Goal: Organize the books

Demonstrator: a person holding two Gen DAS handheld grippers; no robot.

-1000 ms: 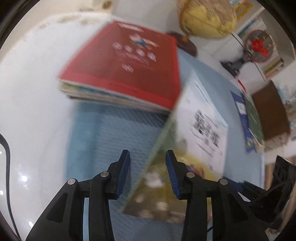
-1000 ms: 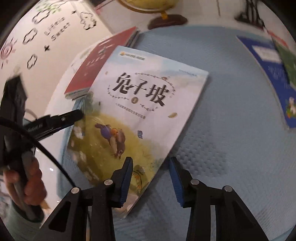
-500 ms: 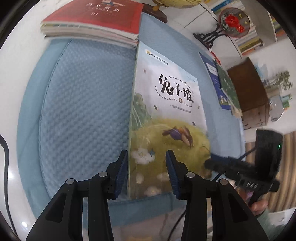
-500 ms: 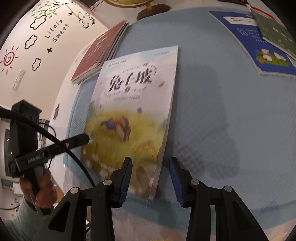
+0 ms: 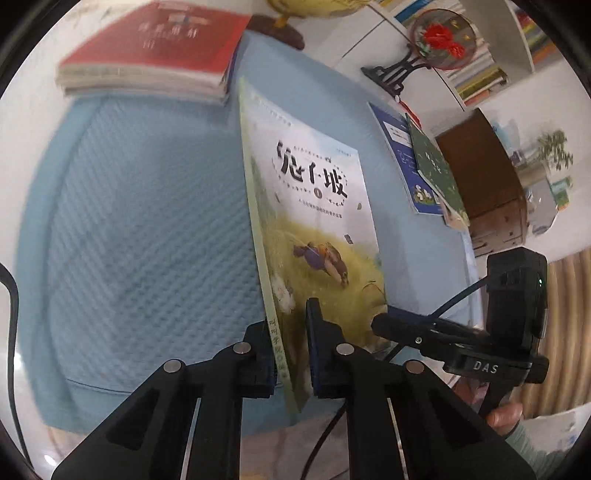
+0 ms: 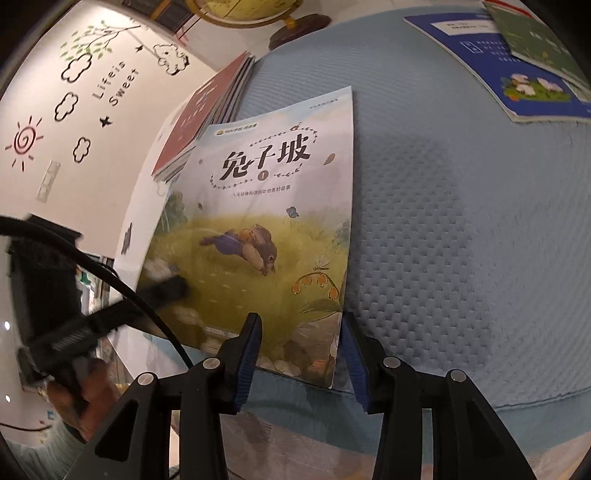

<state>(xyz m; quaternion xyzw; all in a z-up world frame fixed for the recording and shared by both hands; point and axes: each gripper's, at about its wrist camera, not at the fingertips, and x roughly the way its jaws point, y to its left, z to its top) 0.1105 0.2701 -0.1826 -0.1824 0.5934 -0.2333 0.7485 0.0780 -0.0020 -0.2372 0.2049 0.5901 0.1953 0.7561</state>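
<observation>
I see a quilted, waffle-textured pale blue mat (image 6: 461,240) covering the white bench (image 5: 22,147). On it, the thin glossy rabbit-cover picture book (image 6: 266,229) stands tilted, its long axis running away from me toward the red-topped book stack (image 5: 155,48). My left hand-held gripper (image 5: 290,347) is clamped on its spine edge; my right hand-held gripper (image 6: 301,354) is opening astride the free corner.

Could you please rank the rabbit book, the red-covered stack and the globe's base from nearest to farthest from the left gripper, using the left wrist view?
1. Rabbit book: clamped at its spine in the left gripper.
2. Red-covered stack: upper left, at the mat's far edge.
3. Globe's base: top centre, just beyond the stack.
</observation>
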